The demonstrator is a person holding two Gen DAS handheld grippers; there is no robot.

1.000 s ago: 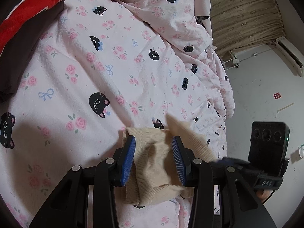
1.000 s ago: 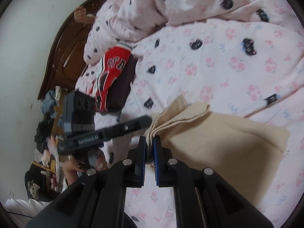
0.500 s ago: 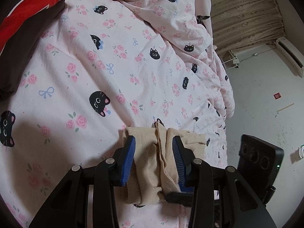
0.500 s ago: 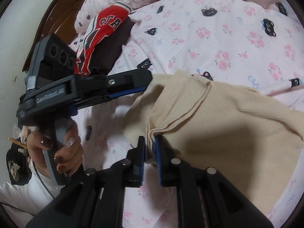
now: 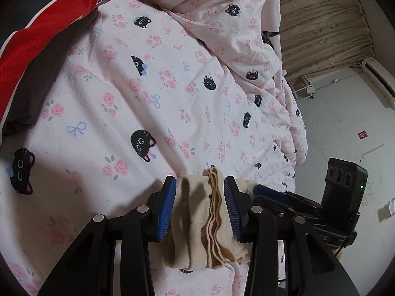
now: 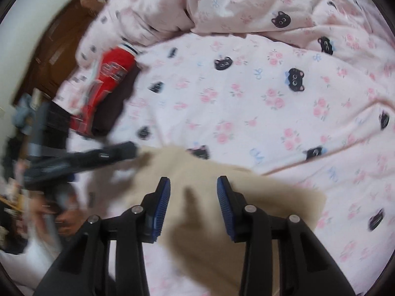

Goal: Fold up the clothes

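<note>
A beige knit garment [image 5: 197, 222] lies folded on the pink cat-print bed sheet [image 5: 148, 86]. Its bunched, layered edge sits between the blue pads of my left gripper [image 5: 200, 207], whose jaws stand wide apart. In the right wrist view, the same garment [image 6: 271, 197] spreads flat under my right gripper [image 6: 193, 194], which is open just above it and holds nothing. The right gripper's tip [image 5: 269, 191] shows beside the garment in the left wrist view. The left gripper [image 6: 116, 151] appears blurred at the garment's left end.
A red and black jersey [image 5: 49, 17] lies on the bed to the far left, also seen as a folded jersey [image 6: 111, 74]. A rumpled quilt [image 6: 246, 7] is heaped at the back. A person's hand [image 6: 56, 217] grips the left tool.
My right gripper was shut on the garment's folded edge; it has laid the edge down by the left gripper and opened. The left gripper has stayed open in place.
</note>
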